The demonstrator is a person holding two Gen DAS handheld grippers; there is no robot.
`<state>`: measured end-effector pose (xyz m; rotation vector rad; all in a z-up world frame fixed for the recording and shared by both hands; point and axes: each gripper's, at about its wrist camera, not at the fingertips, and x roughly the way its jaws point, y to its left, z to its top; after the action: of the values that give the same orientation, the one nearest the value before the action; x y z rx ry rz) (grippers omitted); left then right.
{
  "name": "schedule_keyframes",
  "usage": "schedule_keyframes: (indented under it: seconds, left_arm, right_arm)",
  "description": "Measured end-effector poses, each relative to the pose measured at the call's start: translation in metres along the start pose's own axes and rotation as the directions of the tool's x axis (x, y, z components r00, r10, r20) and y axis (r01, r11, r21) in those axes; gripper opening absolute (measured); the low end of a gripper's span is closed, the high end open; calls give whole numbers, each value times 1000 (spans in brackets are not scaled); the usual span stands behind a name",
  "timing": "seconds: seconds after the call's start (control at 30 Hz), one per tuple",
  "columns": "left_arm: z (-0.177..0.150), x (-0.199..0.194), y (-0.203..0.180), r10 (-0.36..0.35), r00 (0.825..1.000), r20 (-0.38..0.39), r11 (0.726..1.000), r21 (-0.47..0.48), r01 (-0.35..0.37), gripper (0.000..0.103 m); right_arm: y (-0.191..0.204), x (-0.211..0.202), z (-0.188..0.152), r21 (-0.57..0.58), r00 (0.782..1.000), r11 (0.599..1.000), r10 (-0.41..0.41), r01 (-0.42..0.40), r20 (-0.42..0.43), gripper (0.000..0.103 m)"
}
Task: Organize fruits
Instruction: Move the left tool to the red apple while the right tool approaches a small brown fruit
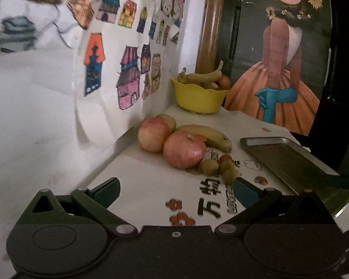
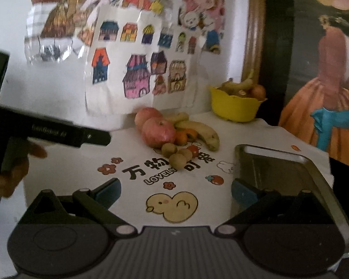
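Note:
A pile of fruit lies on the white printed cloth: two red apples (image 1: 183,150) (image 2: 159,132), a banana (image 1: 207,136) (image 2: 203,133), small oranges (image 2: 182,137), several brown kiwis (image 1: 208,166) (image 2: 178,160) and a small red fruit (image 2: 193,150). A yellow bowl (image 1: 199,98) (image 2: 235,108) at the back holds bananas and an orange. A metal tray (image 1: 288,158) (image 2: 279,169) lies empty at the right. My left gripper (image 1: 174,191) is open, just short of the kiwis. My right gripper (image 2: 175,191) is open over the cloth, its right finger by the tray.
A wall with children's drawings (image 2: 137,74) stands behind and to the left of the table. A large framed picture (image 1: 283,69) leans at the back right. In the right wrist view the other gripper's black body (image 2: 51,132) and a hand (image 2: 9,174) appear at the left.

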<state>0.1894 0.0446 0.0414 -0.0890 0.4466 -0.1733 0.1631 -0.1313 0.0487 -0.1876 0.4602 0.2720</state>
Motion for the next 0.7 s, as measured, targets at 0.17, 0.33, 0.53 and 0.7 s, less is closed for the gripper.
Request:
schedule_keyframes:
  seconds: [0.17,0.33,0.53,0.7]
  left_arm:
    - [13,35,5,-13,1000,-22,1000,-11,13,102]
    - [24,62,7,-51,998,-42,998,-43,49,102]
    - [32,93,8,-68,993,-91,993,-99,59,102]
    - [36,111,8,-90,989,-120,988,-135,74,100]
  right_arm:
    - [-8,30,6,12,1000,1000,16,-15,-23,103]
    - [-19,58,16,54,996,997,61,-58,-61,103]
    - [-21,83,28,62,993,994,91,-87,-76,102]
    - [-22,102,32,75,991,994,82,-74,-106,93]
